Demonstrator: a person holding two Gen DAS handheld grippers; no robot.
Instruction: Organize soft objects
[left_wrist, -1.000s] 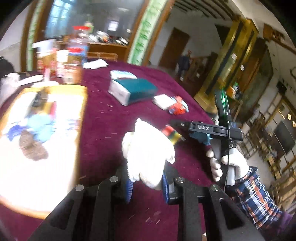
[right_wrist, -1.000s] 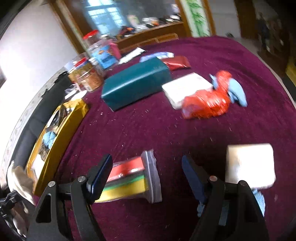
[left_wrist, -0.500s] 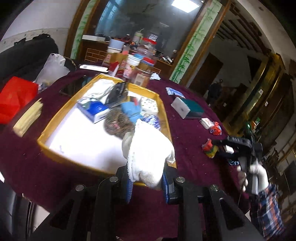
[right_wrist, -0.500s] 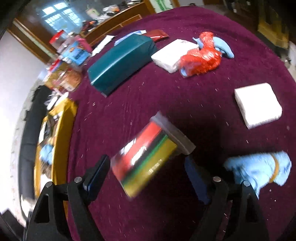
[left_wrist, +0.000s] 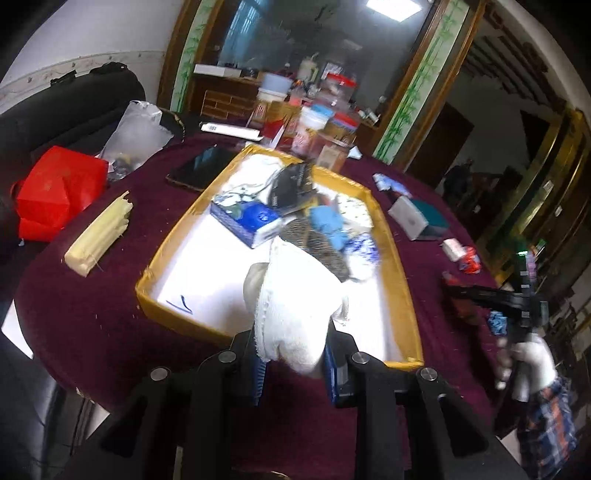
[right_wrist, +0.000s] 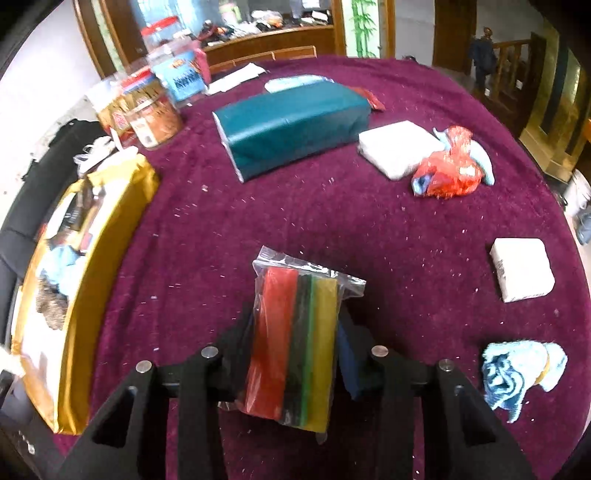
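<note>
Gripping white cloth (left_wrist: 295, 306), left gripper (left_wrist: 293, 363) clamped

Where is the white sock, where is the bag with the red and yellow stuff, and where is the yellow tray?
white sock (left_wrist: 295, 306), left wrist view, middle of its knit body.
bag of coloured cloths (right_wrist: 295, 343), right wrist view, centre of the stack.
yellow tray (left_wrist: 177, 232), left wrist view, its left wall.

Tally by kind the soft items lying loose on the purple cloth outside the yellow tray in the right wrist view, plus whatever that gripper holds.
White tissue packs: 2, one near the red bag, one near the edge
Teal tissue pack: 1
Light blue cloth: 1
Red mesh bag with blue cloths: 1
Bagged sponges in the right gripper: 1
Total: 6
</note>
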